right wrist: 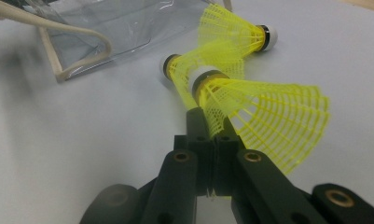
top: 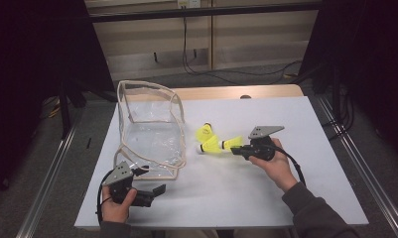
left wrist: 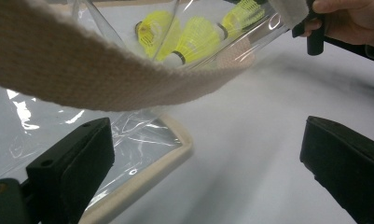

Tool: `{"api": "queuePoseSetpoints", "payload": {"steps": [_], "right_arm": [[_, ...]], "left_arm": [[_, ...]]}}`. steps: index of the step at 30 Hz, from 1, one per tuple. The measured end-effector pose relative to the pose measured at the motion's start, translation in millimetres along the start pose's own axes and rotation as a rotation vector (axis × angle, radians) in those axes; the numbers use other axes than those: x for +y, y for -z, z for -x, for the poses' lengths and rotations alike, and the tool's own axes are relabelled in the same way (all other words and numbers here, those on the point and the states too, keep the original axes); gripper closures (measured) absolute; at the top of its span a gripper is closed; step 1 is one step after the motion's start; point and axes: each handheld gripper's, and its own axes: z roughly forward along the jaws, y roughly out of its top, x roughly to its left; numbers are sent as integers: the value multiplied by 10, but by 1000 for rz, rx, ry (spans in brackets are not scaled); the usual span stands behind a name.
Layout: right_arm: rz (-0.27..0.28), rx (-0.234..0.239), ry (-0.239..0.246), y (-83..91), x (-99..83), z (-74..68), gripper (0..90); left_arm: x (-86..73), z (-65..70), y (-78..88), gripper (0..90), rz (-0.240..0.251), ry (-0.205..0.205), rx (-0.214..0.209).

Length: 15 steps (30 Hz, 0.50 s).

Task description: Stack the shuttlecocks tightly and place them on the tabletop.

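Observation:
Three yellow shuttlecocks lie just right of a clear plastic bag [top: 149,131] with beige trim. My right gripper [top: 235,149] is shut on the mesh skirt of the nearest shuttlecock [top: 231,143]; in the right gripper view the jaws [right wrist: 211,125] pinch that shuttlecock [right wrist: 264,109] by its skirt edge. The other two shuttlecocks [top: 205,132] [top: 211,145] rest on the white table beside it. My left gripper [top: 154,194] stands open at the bag's front corner, nothing between its jaws [left wrist: 203,144]. The bag's beige strap [left wrist: 105,79] hangs just above them.
The white tabletop [top: 266,193] stretches to the front and right of the shuttlecocks. The bag stands open and upright at centre left. Through the bag's clear wall the left gripper view shows the shuttlecocks [left wrist: 198,37] and the person's right hand [left wrist: 348,18].

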Motion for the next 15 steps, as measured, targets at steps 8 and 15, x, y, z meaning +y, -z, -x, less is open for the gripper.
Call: {"api": "queuePoseSetpoints", "payload": {"steps": [8,15], "right_arm": [[-9,-8,0,-33,5,29,892],[-20,-10,0,-84,6,44,892]], "left_arm": [[-1,-3,-1,29,-1,-2,-2],[-4,-5,-2,29,-1,2,-2]]}}
